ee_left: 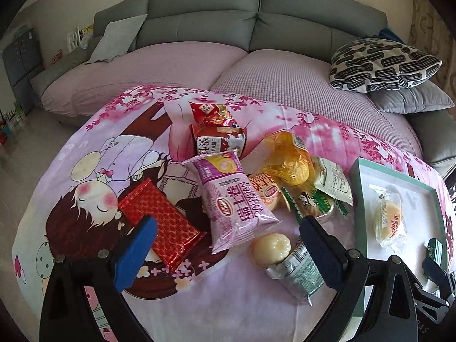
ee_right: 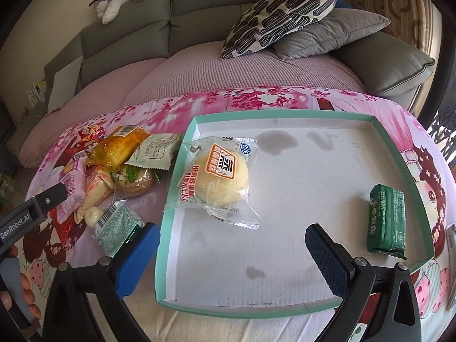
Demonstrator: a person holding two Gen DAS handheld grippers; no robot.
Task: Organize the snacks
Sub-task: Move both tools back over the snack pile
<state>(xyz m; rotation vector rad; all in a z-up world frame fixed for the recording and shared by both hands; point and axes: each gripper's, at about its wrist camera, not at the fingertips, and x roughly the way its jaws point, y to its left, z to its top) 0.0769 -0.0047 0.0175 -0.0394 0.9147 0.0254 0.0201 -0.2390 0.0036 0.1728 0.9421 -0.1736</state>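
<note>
Two snacks lie in the tray (ee_right: pixel 182 256): a bun (ee_right: pixel 218 178) at 10 o'clock, a green pack (ee_right: pixel 387 219) at 3. The pile (ee_left: pixel 250 176) waits outside on the bench; both the left gripper (ee_left: pixel 228 248) and right gripper (ee_right: pixel 232 252) gape empty.

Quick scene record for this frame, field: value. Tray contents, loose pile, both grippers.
surface: cartoon-print cloth over a table, sofa behind
tray: shallow teal-rimmed box, white floor with some stains
in tray: clear-wrapped pale bun; dark green packet
loose pile: left of the tray, includes pink roll-cake packet, red foil packet, yellow-wrapped snack, green-and-white packet
left gripper: open, empty, over the pile
right gripper: open, empty, over the tray's near edge
</note>
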